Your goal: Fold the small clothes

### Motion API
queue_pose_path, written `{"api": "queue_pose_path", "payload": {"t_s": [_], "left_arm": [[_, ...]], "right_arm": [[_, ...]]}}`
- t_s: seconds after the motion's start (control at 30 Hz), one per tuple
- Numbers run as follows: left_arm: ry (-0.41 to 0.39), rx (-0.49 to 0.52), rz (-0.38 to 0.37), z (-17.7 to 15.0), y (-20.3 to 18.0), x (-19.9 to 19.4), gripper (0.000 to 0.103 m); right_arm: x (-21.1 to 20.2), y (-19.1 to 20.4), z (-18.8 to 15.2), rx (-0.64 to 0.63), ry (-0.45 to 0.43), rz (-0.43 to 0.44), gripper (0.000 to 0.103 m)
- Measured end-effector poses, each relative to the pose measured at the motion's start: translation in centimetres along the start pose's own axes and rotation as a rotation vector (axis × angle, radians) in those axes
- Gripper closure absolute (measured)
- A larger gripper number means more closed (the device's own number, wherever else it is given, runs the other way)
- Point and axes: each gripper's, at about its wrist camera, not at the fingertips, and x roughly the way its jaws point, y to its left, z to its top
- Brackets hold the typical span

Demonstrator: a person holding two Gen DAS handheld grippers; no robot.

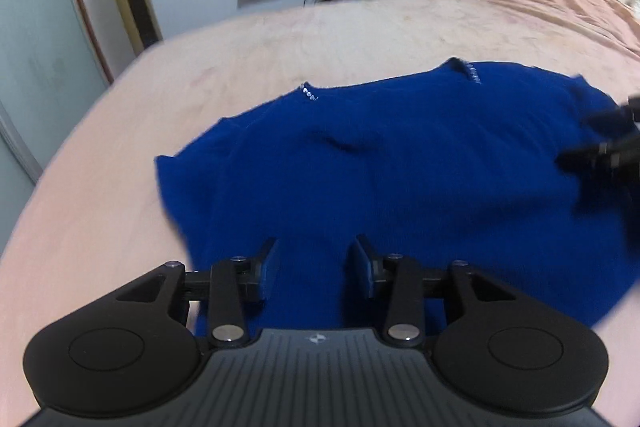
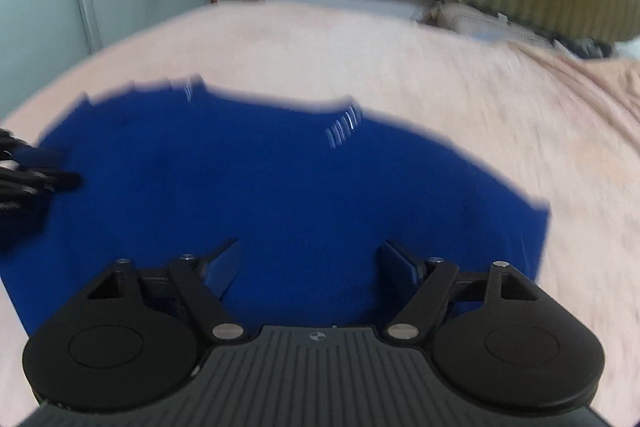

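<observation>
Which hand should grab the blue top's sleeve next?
Probably left. The left gripper hangs over the blue top near its sleeve, jaws open. The right gripper is open too, farther from it.

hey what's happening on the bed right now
A person holds a two-finger gripper in each hand over a blue top spread on the pink bed sheet. The left gripper and right gripper are both open, holding nothing, poised above the garment's near edge.

Left gripper (image 1: 312, 267) jaws partly apart, right gripper (image 2: 312, 267) wider — both angled down, empty
</observation>
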Motion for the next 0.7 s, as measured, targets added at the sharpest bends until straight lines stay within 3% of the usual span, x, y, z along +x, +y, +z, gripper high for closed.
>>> {"api": "queue_pose_path", "payload": {"t_s": [0.07,0.13,0.2,0.23,0.33,0.43,0.5,0.57,0.7], "left_arm": [[0.003,0.001,-0.003,-0.4,0.1,-1.4,0.063],[-0.005,-0.041,-0.004,-0.8,0.8,-2.0,0.062],[0.056,-0.062,-0.015,-1.6,1.1,-1.3,0.059],[0.031,-0.068,-0.014,-2.3,1.1,-1.6,0.059],[0.022,-0.048,-0.005,-2.9,0.9,-3.0,0.059],[-0.015,-0.133,-0.010,-2.6,2.0,-3.9,0.056],[0.036,-0.149,0.015,-2.4,2.4,-2.9,0.048],[0.065,-0.153,0.028,-2.6,2.2,-2.4,0.049],[0.044,-0.145,0.052,-2.4,1.8,-3.1,0.048]], "right_arm": [[-1.4,-0.6,0.2,0.052,-0.007,-0.040,0.021],[-2.5,-0.6,0.0,0.070,-0.039,-0.032,0.015],[-1.9,-0.4,-0.9,0.061,0.015,0.009,0.012],[-1.5,-0.1,-1.8,0.037,0.047,0.000,0.013],[-2.5,0.1,-2.5,-0.023,0.033,-0.038,0.011],[-3.8,-0.1,-1.5,0.010,-0.009,-0.059,0.011],[-3.8,0.4,-1.5,-0.005,-0.028,-0.057,0.007],[-2.3,0.6,-1.8,-0.029,0.070,-0.065,0.009],[-4.0,1.4,-1.7,0.016,0.021,-0.065,0.009]]}}
